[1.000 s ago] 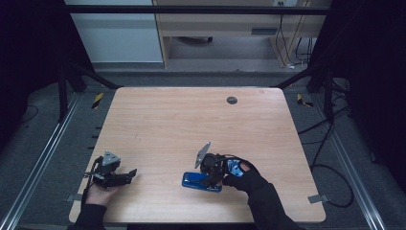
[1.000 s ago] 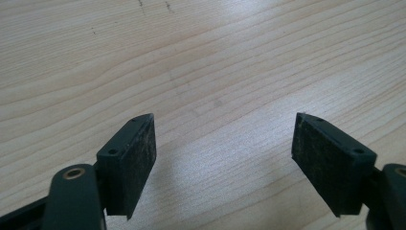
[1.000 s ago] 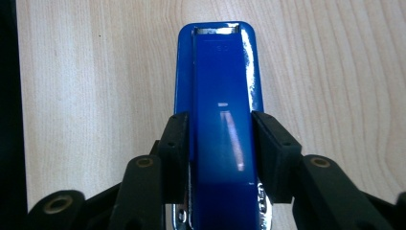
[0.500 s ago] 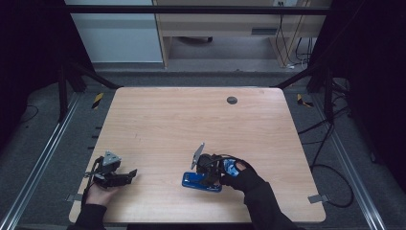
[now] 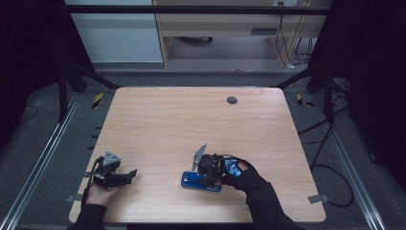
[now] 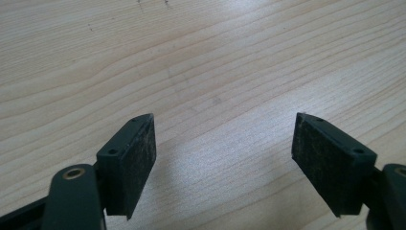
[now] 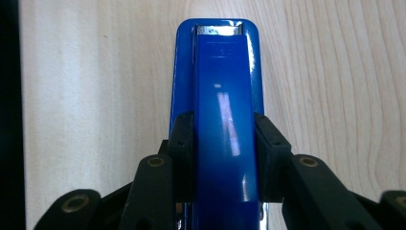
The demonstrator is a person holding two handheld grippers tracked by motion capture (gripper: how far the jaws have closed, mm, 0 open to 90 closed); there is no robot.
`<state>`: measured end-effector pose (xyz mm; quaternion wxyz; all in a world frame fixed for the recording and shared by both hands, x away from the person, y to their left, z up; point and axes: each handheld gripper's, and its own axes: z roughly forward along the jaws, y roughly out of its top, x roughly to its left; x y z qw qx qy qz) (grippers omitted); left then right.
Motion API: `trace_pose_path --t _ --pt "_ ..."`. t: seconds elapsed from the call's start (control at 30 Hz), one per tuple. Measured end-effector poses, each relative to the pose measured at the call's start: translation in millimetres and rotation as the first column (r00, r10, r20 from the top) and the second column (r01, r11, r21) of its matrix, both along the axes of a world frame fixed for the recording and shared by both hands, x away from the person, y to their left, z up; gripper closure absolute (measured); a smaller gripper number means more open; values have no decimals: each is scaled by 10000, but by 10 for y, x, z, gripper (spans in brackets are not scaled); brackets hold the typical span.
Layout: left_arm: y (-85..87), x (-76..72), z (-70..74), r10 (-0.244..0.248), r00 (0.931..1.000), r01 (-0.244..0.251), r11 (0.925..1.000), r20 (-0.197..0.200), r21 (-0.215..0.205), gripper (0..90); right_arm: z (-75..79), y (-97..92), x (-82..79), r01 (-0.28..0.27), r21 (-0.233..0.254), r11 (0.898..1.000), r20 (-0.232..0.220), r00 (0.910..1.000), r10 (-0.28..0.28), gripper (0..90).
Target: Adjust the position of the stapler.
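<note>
A glossy blue plastic stapler (image 7: 223,120) lies flat on the pale wood-grain table (image 5: 191,124), close to the table's near edge and a little right of its middle in the high view (image 5: 201,180). The right gripper (image 7: 224,153) has its two black jaws against the stapler's long sides — the pads (image 7: 184,143) press on the upper arm, one on each flank, having just closed in on it. In the high view the gloved right hand (image 5: 244,175) holds that gripper (image 5: 210,173) low over the stapler's right end.

The left gripper (image 6: 222,158) sits well apart near the table's left corner (image 5: 115,173), jaws spread wide with bare wood between the pads (image 6: 136,158) — nothing is held.

A small dark round disc (image 5: 232,100) lies by the far edge.
</note>
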<state>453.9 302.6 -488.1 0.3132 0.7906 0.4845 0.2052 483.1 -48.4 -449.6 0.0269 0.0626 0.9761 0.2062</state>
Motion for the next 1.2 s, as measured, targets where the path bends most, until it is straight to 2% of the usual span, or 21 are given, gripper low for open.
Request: trace_pose_path --t 0.03,0.07,0.17,0.23,0.43,0.5,0.63,0.8,1.03,1.1,1.2 --pt "0 1 -1 -1 10000 1 10000 -9 0 232 14 -3 -8 -69 112 9999 -29 10000 69 660" --pt "0 1 -1 -1 10000 1 10000 -11 0 232 40 -6 -19 -403 222 9989 -27 9992 404 660" --pt "-1 0 1 -16 10000 16 10000 -2 -1 232 53 2 -34 -682 271 9973 -43 9977 683 660" --pt "0 0 0 -12 10000 12 10000 -2 -12 232 48 20 -54 -1104 290 9935 -101 9938 1108 660" --pt "-4 -1 -1 -39 10000 39 10000 2 -17 232 -22 32 -65 -1406 10 9901 -172 9899 1406 659" --pt "-3 -1 0 -62 10000 62 10000 -13 2 232 -43 23 -60 -1325 -173 9910 -221 9910 1322 659" --pt "-5 0 -1 -67 10000 67 10000 -15 12 232 -55 5 -47 -1281 -131 9917 -248 9915 1277 659" --pt "-6 -1 -1 -87 10000 87 10000 -19 15 232 -56 -5 -28 -1329 -332 9906 -260 9909 1321 659" --pt "-9 -3 0 -94 10000 94 10000 -19 1 232 -70 -8 -28 -1312 -213 9911 -237 9911 1307 651" --pt "-11 -2 -1 -91 10000 91 10000 -24 -11 232 -71 -34 -47 -960 124 9953 -276 9950 963 613" --pt "-9 -1 -1 -120 9999 120 9999 -48 -4 232 -28 -80 -60 -630 786 9949 -263 9975 652 572"
